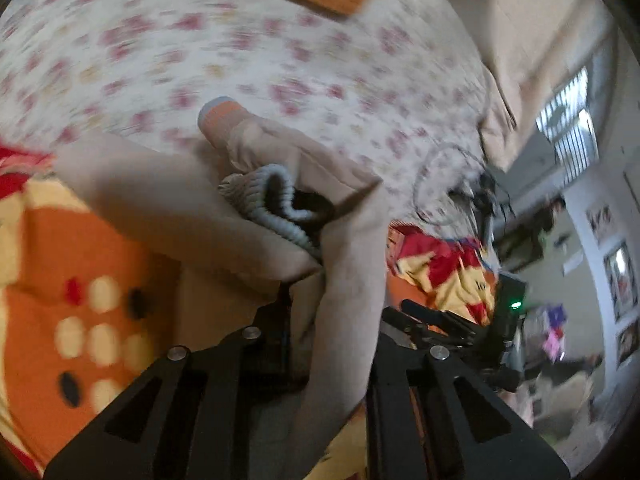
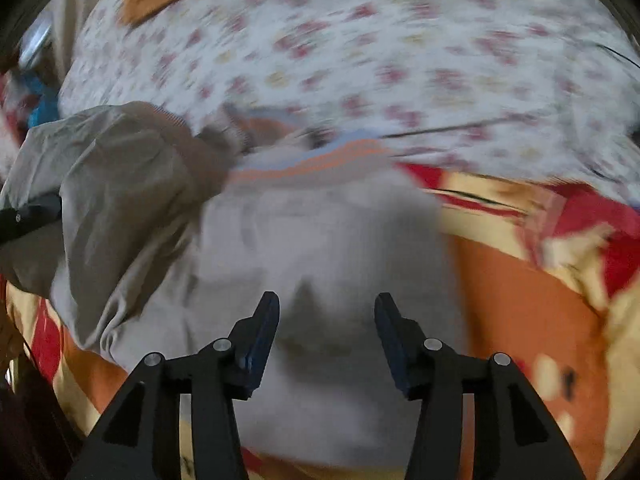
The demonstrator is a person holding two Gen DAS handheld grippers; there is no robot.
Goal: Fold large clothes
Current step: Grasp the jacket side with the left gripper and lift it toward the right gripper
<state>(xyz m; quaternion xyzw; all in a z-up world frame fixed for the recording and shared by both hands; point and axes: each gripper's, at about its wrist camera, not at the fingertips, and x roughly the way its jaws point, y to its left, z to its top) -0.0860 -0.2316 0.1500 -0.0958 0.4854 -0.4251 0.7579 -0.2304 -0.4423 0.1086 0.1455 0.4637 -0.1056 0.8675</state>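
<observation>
1. Left wrist view, nearest: the left tool (image 1: 320, 320) is clamped on a fold of the beige garment (image 1: 160, 200). The cloth fills the gap between the black arms and hides the pads, so the fingertips themselves cannot be seen.
2. From that grip the garment runs up and away from the camera. A bunched fold stands just ahead of the left tool, with the grey ribbed collar (image 1: 276, 204) curled in it.
3. Beyond the collar a sleeve points toward the top of the frame and ends in a cuff (image 1: 222, 116) banded grey and orange, lying on the floral bedsheet (image 1: 280, 40).
4. Right wrist view, nearest: the right tool (image 2: 326, 320) has its blue-padded fingers (image 2: 260, 332) apart, with nothing gripped between them. It hovers over the flat body of the garment, which lies directly under and ahead of it.
5. The body stretches away from the right tool to a striped grey-and-orange hem (image 2: 320, 160) at its far edge, so its long axis runs roughly along the line the right tool points.
6. At the left of this view a lifted part of the garment hangs raised and creased, held by the left tool at the frame's left edge.
7. The garment rests on an orange, red and yellow blanket (image 2: 540, 280), with the floral bedsheet farther back. Both views are blurred.
</observation>
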